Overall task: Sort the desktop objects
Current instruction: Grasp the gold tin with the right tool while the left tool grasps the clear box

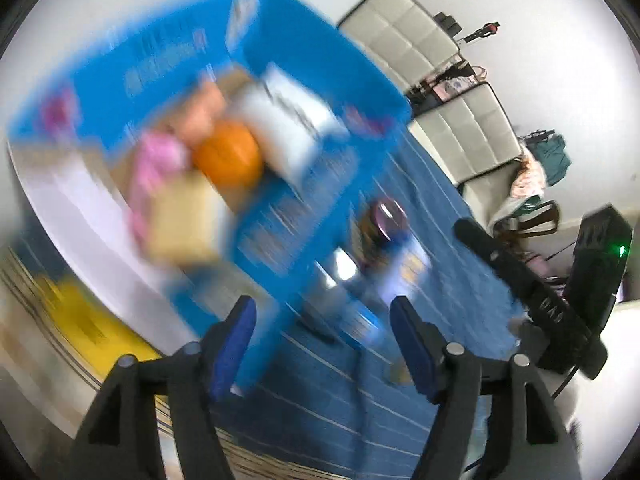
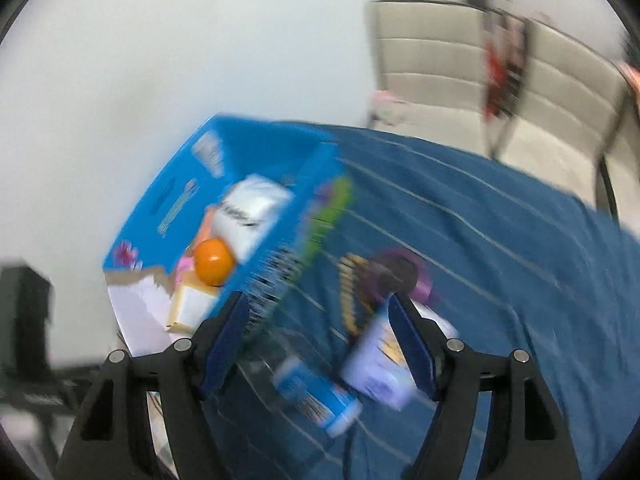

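Both views are smeared by motion, so small details are uncertain.

A blue box stands on the left part of the worktop, which is covered by a blue striped cloth. The box already holds several things: an orange ball, a white packet behind it, something pink and a tan carton at the near end. Judging by that, a good share of the sorting is done.

Three things at least are still out on the cloth, just right of the box: a purple round object, a white and lilac packet nearer the camera, and a small blue-and-white tube lying on its side nearest of all. A dark strip with yellow marks lies beside the purple object; what it is I cannot tell.

The left gripper has its blue pads spread apart with nothing between them, and looks across the near corner of the box. The right gripper is likewise spread wide and empty; the tube and the lilac packet show in the gap beyond its fingers, but neither pad presses on them.

So what is left, as far as can be seen, is to lift those loose things into the box. The tube and packet lie close together, so picking one cleanly may take care.
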Demonstrator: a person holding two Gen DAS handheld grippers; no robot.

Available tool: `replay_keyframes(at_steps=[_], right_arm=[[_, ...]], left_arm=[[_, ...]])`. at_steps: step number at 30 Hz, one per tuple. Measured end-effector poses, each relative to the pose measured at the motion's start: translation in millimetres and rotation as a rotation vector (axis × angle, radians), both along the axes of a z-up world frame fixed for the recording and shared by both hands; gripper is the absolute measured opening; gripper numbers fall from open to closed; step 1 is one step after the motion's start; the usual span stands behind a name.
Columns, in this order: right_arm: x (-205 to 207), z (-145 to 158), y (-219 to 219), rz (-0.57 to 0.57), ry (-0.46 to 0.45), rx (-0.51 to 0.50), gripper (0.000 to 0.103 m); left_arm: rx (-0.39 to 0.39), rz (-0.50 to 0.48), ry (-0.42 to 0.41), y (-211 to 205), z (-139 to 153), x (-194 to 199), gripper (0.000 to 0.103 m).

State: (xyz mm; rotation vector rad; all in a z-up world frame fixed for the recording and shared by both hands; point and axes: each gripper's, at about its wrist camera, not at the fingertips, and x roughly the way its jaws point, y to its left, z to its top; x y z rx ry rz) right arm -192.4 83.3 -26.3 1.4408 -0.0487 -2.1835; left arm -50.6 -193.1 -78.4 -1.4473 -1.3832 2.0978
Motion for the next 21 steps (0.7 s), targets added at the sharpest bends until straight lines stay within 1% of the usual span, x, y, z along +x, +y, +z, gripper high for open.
replay_keyframes(at_steps=[1, 3, 4, 5, 6, 7, 8, 10, 11, 13, 15, 17, 21], right_arm=[[5.2, -0.9, 19.9, -0.044, -0.003, -0.003, 0.075], [16.7, -6.2, 48.2, -0.103, -0.014, -0.008, 0.075], [24.8, -10.3, 63.4, -0.129, -0.021, -0.012, 0.075], [29.4, -17.5, 68.2, -0.141, -0.025, -0.008, 0.075], [35.0, -25.0, 74.0, -0.157, -0.029, -0.002, 0.075], [41.2, -30.3, 81.5, -0.173, -0.033, 0.004, 0.075], [48.2, -37.4, 89.6, -0.189, -0.041, 0.007, 0.075], [60.3, -48.6, 105.7, -0.226, -0.054, 0.002, 0.075], [65.4, -51.7, 111.1, -0.238, -0.060, 0.000, 0.075], [75.6, -61.5, 126.0, -0.268, -0.078, -0.011, 0.075], [84.5, -71.0, 139.8, -0.290, -0.101, -0.024, 0.075], [91.3, -81.4, 149.0, -0.306, -0.122, -0.023, 0.075], [99.6, -97.6, 157.8, -0.310, -0.149, -0.021, 0.075]], left_arm=[[0.026, -0.009, -0.019, 12.1, -2.7, -0.7, 0.067], [0.067, -0.022, -0.090, 39.1, -10.6, -6.5, 0.067], [0.114, -0.015, -0.128, 50.2, -16.8, -11.7, 0.067], [0.126, -0.006, -0.156, 55.6, -19.8, -15.5, 0.067], [0.159, 0.008, -0.198, 63.3, -26.0, -25.3, 0.067], [0.165, 0.015, -0.223, 67.0, -29.7, -32.0, 0.067], [0.163, 0.035, -0.259, 70.6, -34.9, -41.3, 0.067], [0.146, 0.059, -0.303, 75.2, -44.6, -57.6, 0.068], [0.130, 0.084, -0.328, 76.3, -47.1, -64.0, 0.070], [0.105, 0.098, -0.360, 78.0, -50.9, -75.8, 0.070], [0.101, 0.107, -0.407, 80.2, -58.7, -83.8, 0.071], [0.076, 0.089, -0.450, 85.1, -67.9, -92.4, 0.072], [0.026, 0.049, -0.484, 98.6, -80.4, -99.6, 0.074]])
